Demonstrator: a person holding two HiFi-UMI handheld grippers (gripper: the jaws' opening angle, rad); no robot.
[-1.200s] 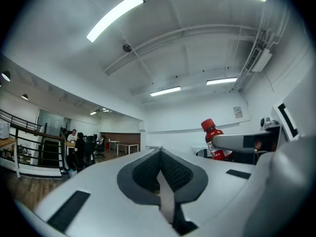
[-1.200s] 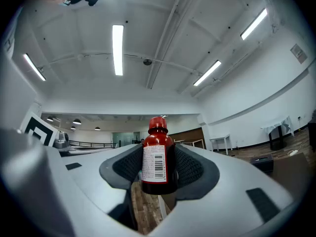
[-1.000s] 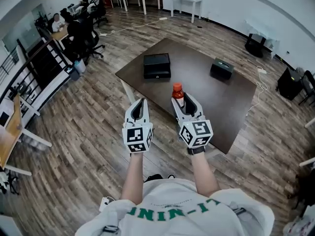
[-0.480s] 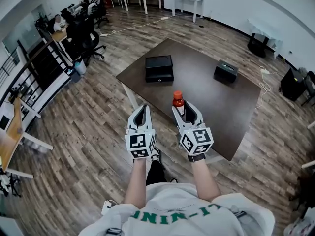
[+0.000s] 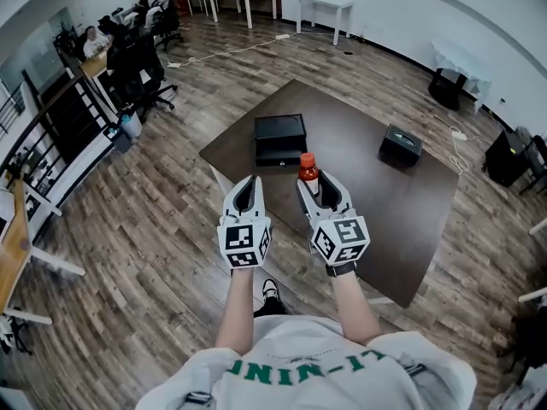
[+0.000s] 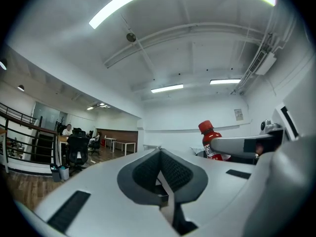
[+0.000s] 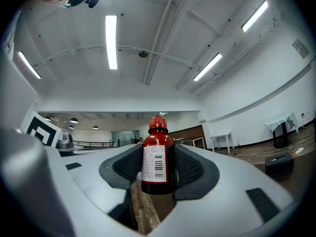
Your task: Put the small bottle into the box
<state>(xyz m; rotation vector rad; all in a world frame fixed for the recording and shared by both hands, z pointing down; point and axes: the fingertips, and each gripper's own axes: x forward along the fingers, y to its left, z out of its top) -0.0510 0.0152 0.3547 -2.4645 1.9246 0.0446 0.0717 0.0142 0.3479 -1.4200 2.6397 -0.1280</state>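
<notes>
While the small red bottle with the red cap and white barcode label [image 7: 158, 154] sits upright between the pads of the right gripper [image 5: 316, 184], clamped around its lower body only, I'd say the main worry is the top half, since nothing holds it. A quick swing could rock it in the pads or let it slide down. From the head view it hangs roughly over the near edge of the dark brown table [image 5: 367, 195], well short of the flat black rectangular box [image 5: 279, 137]. Let go early and it lands on the tabletop, or worse, rolls off onto the wood-plank floor [image 5: 154, 229]. There's also a smaller dark box [image 5: 400, 144] further right, so picking the wrong one is possible. I honestly can't tell whether the flat one is open on top; if it's lidded, the bottle just bonks the lid. The left gripper [image 5: 246, 193] has its jaws together on nothing, so it isn't steadying anything.
</notes>
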